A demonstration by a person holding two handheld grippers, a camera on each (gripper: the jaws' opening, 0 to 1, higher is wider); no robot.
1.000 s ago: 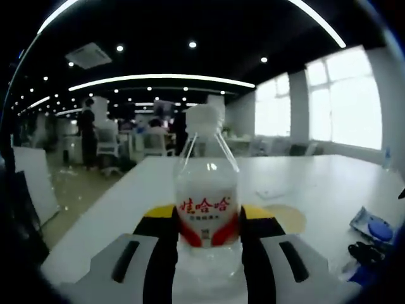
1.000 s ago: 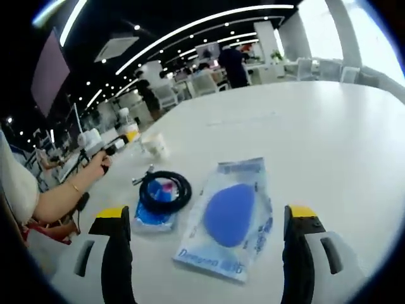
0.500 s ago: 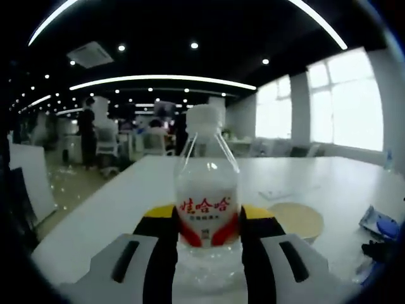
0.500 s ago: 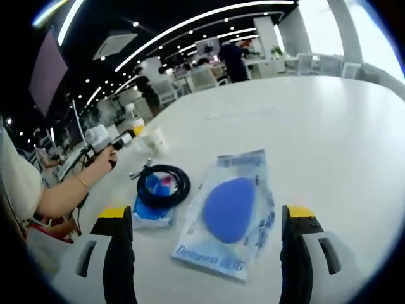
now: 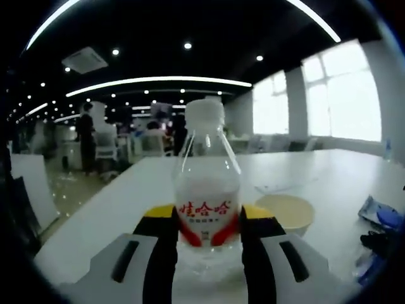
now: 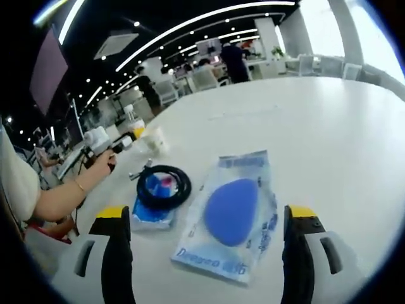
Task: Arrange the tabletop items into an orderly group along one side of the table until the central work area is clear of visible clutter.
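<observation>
Your left hand-held gripper (image 5: 207,253) pinches the water bottle (image 5: 207,202) upright between its jaws. Over the last second the cream bowl (image 5: 283,212), just beyond and right of the jaws, has come nearer, so you are likely carrying the bottle toward the group. Your right hand-held gripper (image 6: 205,250) is spread wide and has barely shifted; the blue sponge packet (image 6: 229,215) lies between its jaws, the black cable coil (image 6: 163,186) just left and beyond, all on the white bench (image 6: 316,133), still unsorted.
</observation>
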